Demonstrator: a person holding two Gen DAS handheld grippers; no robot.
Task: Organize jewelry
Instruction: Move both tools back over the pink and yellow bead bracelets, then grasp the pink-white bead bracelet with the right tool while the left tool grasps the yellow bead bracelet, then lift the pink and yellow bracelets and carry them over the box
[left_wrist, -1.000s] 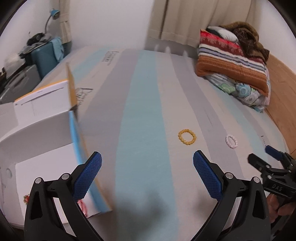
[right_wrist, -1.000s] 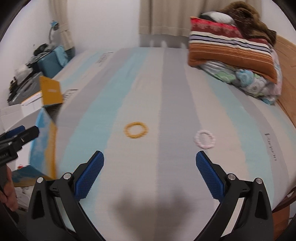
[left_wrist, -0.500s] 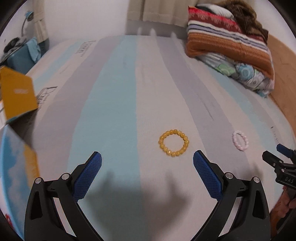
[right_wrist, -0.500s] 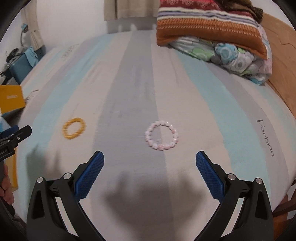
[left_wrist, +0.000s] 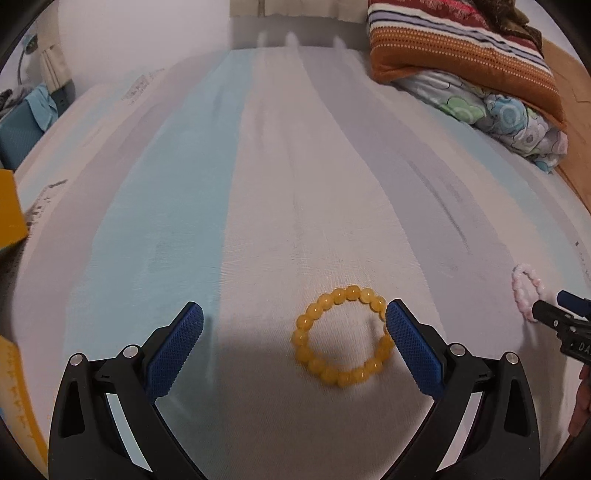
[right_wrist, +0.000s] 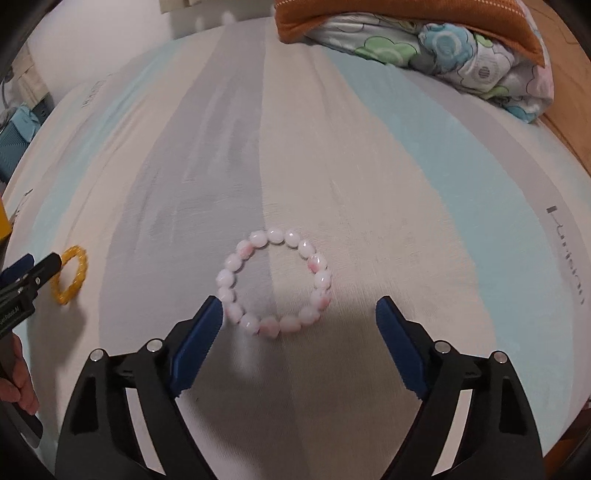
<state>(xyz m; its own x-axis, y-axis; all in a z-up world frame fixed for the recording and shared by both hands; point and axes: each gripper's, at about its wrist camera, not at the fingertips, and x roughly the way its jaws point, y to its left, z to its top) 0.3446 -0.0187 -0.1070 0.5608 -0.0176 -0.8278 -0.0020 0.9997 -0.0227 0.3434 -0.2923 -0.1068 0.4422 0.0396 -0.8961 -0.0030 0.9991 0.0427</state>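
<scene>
Both grippers' fingers (left_wrist: 413, 347) (right_wrist: 195, 339) wide apart.

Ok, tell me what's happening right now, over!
Left tool open, low over yellow bracelet. Right tool open, low over pink bracelet. Both bracelets flat on the striped bed, ungrabbed. Nothing in the way.

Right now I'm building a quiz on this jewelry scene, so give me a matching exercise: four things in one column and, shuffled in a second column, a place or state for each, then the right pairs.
Things:
1. yellow bracelet
2. pink bracelet
3. striped blanket
4. left gripper

Places or states:
A. folded on top of the floral bedding at the far right of the bed
B. open, nothing held
C. flat on the sheet, beside the left gripper's right finger
D. flat on the sheet, ahead of the open right gripper, nearer its left finger

Pairs: 1-C, 2-D, 3-A, 4-B
</scene>
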